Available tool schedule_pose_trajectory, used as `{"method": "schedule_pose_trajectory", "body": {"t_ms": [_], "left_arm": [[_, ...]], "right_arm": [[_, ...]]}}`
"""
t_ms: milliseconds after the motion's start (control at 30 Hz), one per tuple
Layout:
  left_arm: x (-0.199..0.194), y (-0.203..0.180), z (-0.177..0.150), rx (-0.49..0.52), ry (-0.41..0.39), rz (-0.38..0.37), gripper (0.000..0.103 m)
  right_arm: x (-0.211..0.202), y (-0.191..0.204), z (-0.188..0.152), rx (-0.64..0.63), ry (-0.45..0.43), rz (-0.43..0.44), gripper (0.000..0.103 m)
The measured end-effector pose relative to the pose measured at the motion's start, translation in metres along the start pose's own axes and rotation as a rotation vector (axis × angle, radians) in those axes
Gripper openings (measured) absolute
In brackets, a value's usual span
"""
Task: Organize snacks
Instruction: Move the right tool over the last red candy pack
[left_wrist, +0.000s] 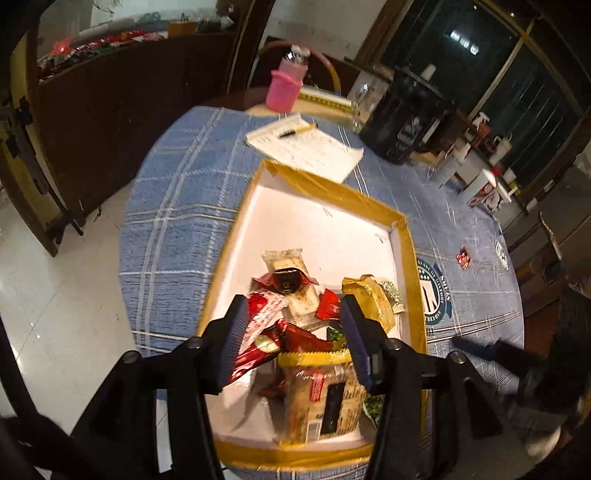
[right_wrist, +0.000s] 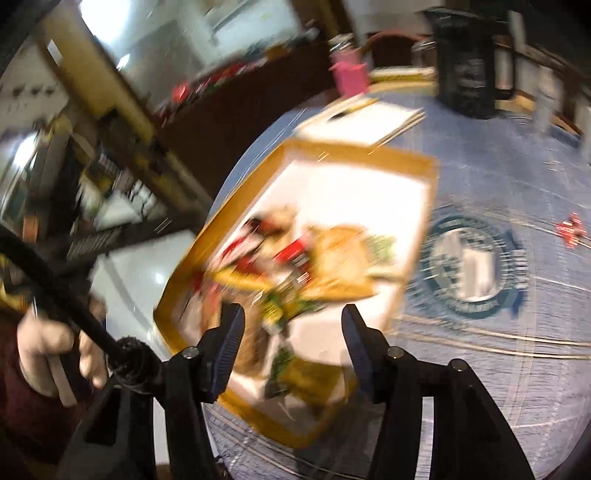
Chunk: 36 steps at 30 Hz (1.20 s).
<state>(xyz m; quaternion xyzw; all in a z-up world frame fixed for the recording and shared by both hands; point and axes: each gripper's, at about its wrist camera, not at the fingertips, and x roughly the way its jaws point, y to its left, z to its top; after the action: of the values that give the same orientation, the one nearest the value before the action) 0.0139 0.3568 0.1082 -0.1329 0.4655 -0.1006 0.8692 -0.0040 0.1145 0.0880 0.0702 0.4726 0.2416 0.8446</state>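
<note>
A white box with a gold rim (left_wrist: 402, 236) lies on the blue checked tablecloth and holds a pile of wrapped snacks (left_wrist: 295, 291): red, gold and beige packets. A large beige packet (left_wrist: 325, 402) lies at its near end. My left gripper (left_wrist: 293, 321) is open and empty above the pile. My right gripper (right_wrist: 293, 325) is open and empty over the box's near corner (right_wrist: 295, 432); that view is blurred by motion. One small red snack (left_wrist: 463, 256) lies alone on the cloth right of the box, also in the right wrist view (right_wrist: 570, 229).
Beyond the box lie a notepad with a pen (left_wrist: 306, 146), a pink-sleeved bottle (left_wrist: 284, 86) and a black jug (left_wrist: 404, 118). Bottles and cartons (left_wrist: 484, 184) stand at the right edge. The table edge drops to a tiled floor (left_wrist: 55, 295) on the left.
</note>
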Motion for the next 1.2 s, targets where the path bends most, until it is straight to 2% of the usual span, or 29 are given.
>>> {"method": "schedule_pose_trajectory", "body": {"t_ms": [133, 267, 500, 733, 867, 1067, 1200], "left_arm": [[-0.022, 0.018, -0.006, -0.064, -0.039, 0.021, 0.058], [-0.034, 0.030, -0.014, -0.126, -0.050, 0.067, 0.059], [-0.036, 0.022, -0.027, -0.201, -0.045, 0.081, 0.059], [-0.030, -0.015, -0.030, -0.193, -0.044, 0.040, 0.060], [-0.018, -0.047, -0.034, -0.154, -0.019, -0.003, 0.060], [0.004, -0.101, -0.043, -0.086, 0.019, -0.060, 0.060], [0.012, -0.126, -0.052, -0.047, 0.033, -0.061, 0.060]], "right_arm": [[-0.030, -0.051, 0.001, 0.124, -0.056, -0.057, 0.057], [-0.046, -0.101, -0.012, 0.236, -0.066, -0.114, 0.056], [-0.069, -0.154, -0.035, 0.369, -0.080, -0.154, 0.056], [-0.104, -0.208, -0.044, 0.479, -0.150, -0.216, 0.056], [-0.114, -0.236, -0.046, 0.513, -0.150, -0.221, 0.056], [-0.101, -0.255, -0.025, 0.450, -0.101, -0.223, 0.056], [-0.079, -0.272, -0.003, 0.418, -0.069, -0.219, 0.056]]}}
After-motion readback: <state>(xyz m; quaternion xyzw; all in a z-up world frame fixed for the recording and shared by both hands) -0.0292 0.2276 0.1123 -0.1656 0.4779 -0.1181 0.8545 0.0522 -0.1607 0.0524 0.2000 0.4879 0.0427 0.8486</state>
